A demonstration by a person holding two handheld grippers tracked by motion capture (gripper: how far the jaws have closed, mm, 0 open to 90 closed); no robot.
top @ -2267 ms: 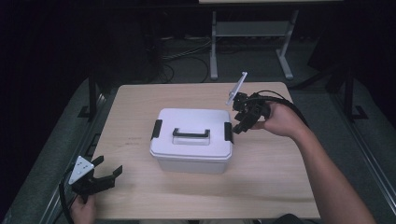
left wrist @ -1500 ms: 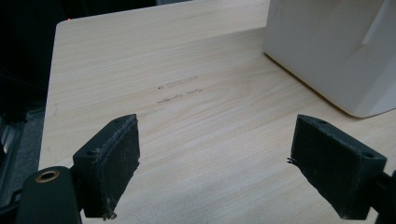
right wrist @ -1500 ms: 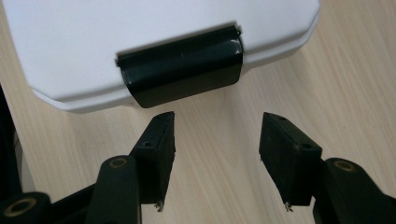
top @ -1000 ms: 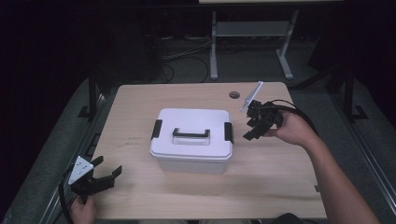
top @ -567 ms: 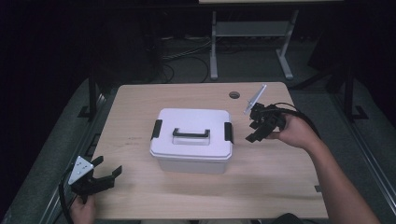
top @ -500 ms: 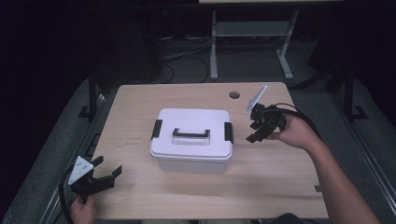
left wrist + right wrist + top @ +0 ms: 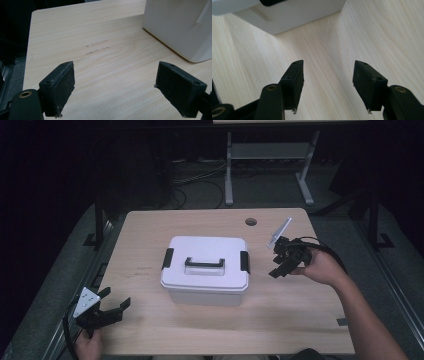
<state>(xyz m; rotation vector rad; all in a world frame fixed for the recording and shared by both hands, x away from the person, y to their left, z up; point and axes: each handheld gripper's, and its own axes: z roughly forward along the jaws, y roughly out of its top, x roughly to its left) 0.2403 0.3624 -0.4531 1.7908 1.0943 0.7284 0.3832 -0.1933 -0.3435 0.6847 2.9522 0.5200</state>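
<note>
Since the earlier frame, right gripper [image 7: 280, 265] has descended beside the white storage box [image 7: 206, 270] at desk [image 7: 150, 235] centre; jaws spread, empty. Left gripper [image 7: 102, 310] rests at the near-left corner, jaws spread. Risk: a skewed approach may push the box instead of engaging its right latch [image 7: 244, 262].

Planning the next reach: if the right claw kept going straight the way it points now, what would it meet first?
Probably the bare light wooden tabletop: the open right claw angles down at it, nothing between its jaws. The white plastic lidded box lies farther along, though depth is hard to judge.
</note>
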